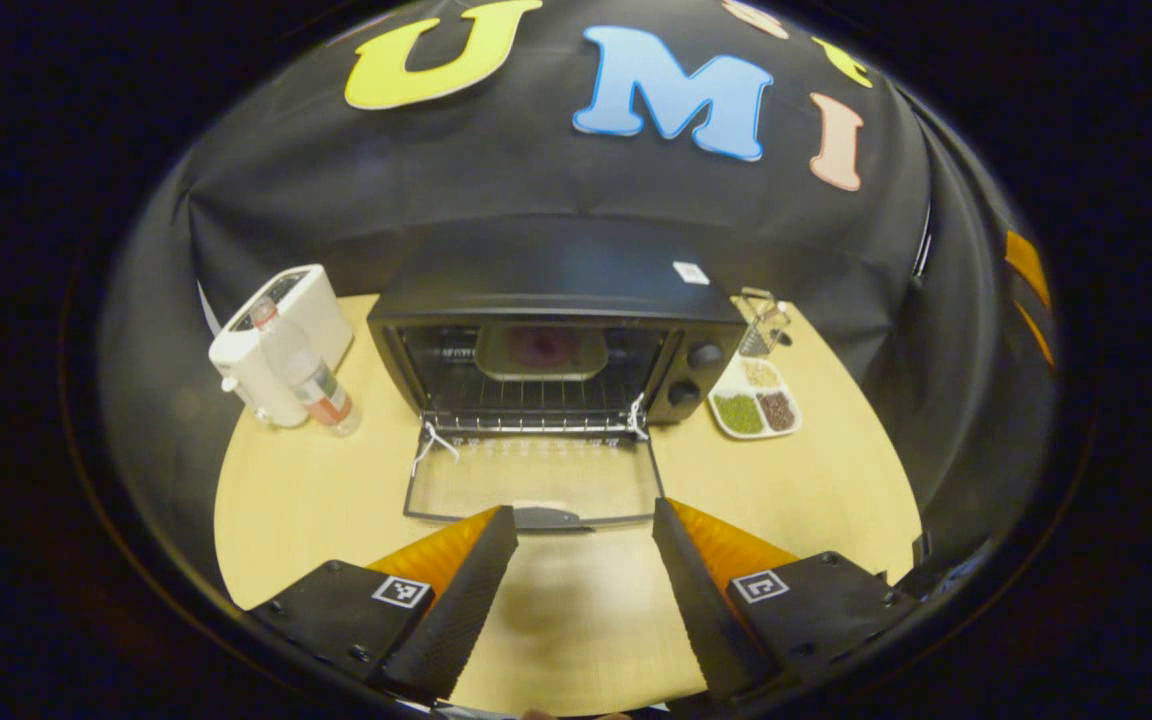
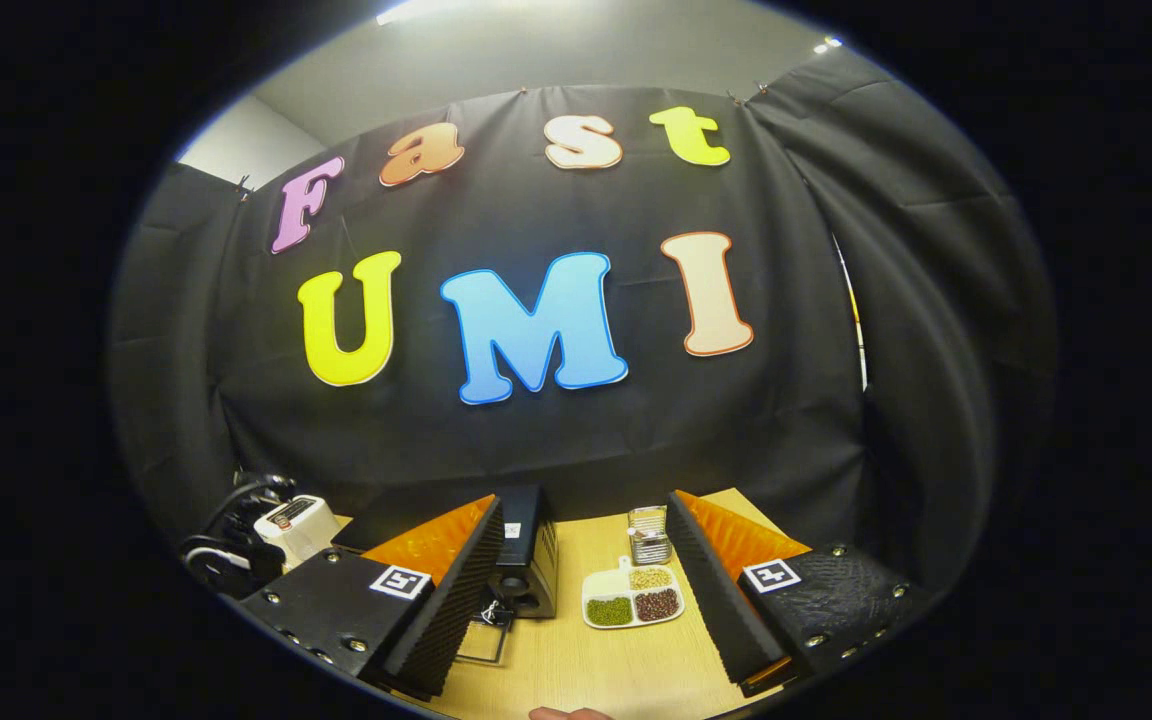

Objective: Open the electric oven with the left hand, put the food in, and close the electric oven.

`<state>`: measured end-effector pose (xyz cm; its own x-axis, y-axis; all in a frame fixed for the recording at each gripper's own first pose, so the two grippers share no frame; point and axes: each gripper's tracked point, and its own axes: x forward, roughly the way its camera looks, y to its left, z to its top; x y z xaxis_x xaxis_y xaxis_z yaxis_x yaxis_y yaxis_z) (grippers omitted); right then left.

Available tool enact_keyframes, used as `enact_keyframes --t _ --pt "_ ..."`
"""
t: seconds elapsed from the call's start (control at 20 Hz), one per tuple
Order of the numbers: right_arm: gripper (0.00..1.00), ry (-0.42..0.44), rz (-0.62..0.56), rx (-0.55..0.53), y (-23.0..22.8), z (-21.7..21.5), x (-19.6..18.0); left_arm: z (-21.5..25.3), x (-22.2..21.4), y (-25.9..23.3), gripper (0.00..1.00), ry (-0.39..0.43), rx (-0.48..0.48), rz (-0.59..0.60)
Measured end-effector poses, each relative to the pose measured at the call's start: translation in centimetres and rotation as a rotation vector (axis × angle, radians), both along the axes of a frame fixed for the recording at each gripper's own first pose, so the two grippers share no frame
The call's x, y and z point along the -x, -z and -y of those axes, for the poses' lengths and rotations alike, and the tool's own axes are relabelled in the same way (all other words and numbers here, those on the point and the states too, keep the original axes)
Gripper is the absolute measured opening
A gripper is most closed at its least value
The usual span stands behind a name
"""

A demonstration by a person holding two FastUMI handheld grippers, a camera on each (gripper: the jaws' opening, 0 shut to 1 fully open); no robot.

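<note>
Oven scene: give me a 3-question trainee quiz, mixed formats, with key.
1. True or false: the oven door is folded down flat, open.
2. Multiple choice: what lies on the rack inside the oven? A) nothing B) a tray with food C) the bottle
3. Fill in: the divided dish of beans sits on the table to the oven's ____ in the left gripper view.

Key
1. True.
2. B; it sits deep inside, blurred.
3. Right; the bottle and white appliance are on the left. The left tool is open and holds nothing, in front of the door's handle. The right tool is open too.
</note>
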<state>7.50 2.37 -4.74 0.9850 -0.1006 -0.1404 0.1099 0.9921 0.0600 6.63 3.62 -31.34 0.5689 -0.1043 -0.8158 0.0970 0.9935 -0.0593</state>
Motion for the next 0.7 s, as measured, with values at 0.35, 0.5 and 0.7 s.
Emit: enact_keyframes --t 0.35,0.5,0.7 --pt "0.98 0.066 0.011 0.025 -0.1 3.6 -0.3 -1.3 1.3 7.8 0.94 -0.008 -0.050 -0.217" --pt "0.98 0.089 0.001 0.034 0.3 4.8 -0.3 -1.9 0.9 10.2 0.94 -0.011 -0.064 -0.279" --pt "0.98 0.116 -0.012 0.034 0.8 5.9 -0.4 -2.0 1.2 12.9 0.94 -0.023 -0.058 -0.360"
